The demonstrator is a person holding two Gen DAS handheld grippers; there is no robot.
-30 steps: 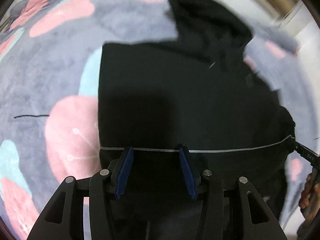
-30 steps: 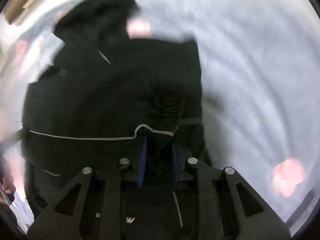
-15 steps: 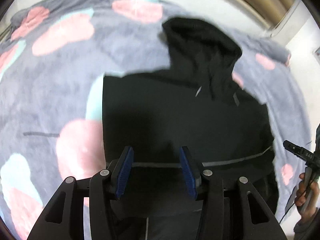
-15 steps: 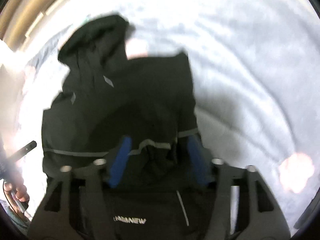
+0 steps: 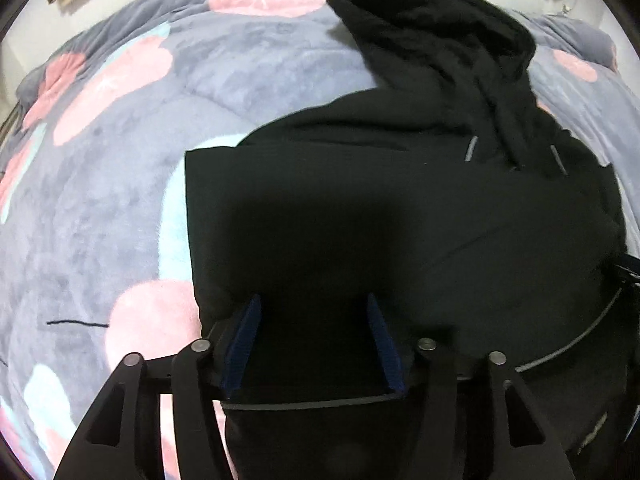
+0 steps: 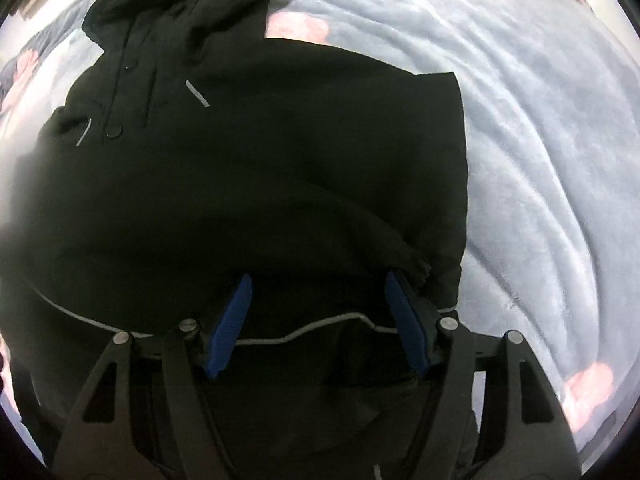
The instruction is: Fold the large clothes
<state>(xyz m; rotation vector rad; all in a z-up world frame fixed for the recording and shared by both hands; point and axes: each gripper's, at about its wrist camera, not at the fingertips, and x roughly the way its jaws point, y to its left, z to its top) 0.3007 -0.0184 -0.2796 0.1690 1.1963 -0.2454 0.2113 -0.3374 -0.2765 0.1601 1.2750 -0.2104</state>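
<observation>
The bottom of the black hoodie (image 5: 400, 220) has been folded up and let go on the blanket (image 5: 120, 200). Left gripper (image 5: 312, 340) jaws are opening, right gripper (image 6: 320, 320) jaws stand apart; nothing is clamped.

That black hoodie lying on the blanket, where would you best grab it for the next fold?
Probably at the bottom edge of the black hoodie, along its grey-piped hem, coming from above at each near corner. That edge lies straight and free on the blanket, while the hood is bunched at the far end.
</observation>
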